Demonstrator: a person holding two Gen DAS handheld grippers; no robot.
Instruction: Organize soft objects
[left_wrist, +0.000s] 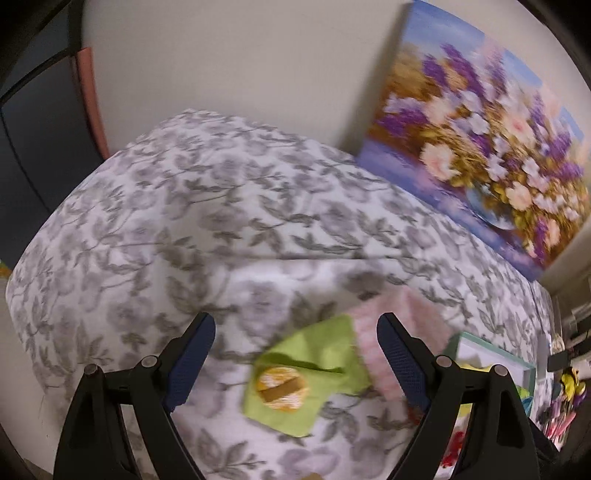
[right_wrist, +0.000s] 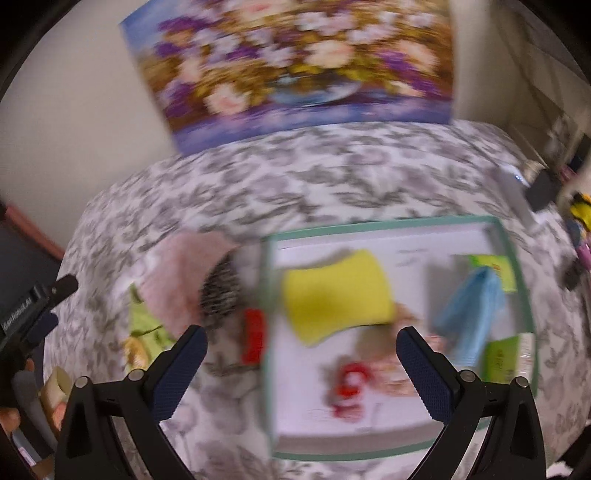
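Note:
My left gripper (left_wrist: 295, 354) is open and empty above a green cloth (left_wrist: 317, 373) with a round yellow pad (left_wrist: 282, 387) on it. A pink fluffy cloth (left_wrist: 402, 328) lies beside it. My right gripper (right_wrist: 301, 365) is open and empty above the left part of a white box with a teal rim (right_wrist: 517, 280). In the box lie a yellow sponge (right_wrist: 336, 295), a light blue cloth (right_wrist: 469, 310), a red-and-beige soft item (right_wrist: 354, 387) and green packets (right_wrist: 506, 358). The pink cloth (right_wrist: 177, 280), a grey knitted piece (right_wrist: 221, 291), a red item (right_wrist: 253, 336) and the green cloth (right_wrist: 142, 321) lie left of the box.
Everything rests on a grey floral bedspread (left_wrist: 184, 221). A flower painting (left_wrist: 480, 147) leans on the wall behind. Small clutter (right_wrist: 576, 221) sits at the far right edge. The left gripper's body (right_wrist: 29, 314) shows at the left in the right wrist view.

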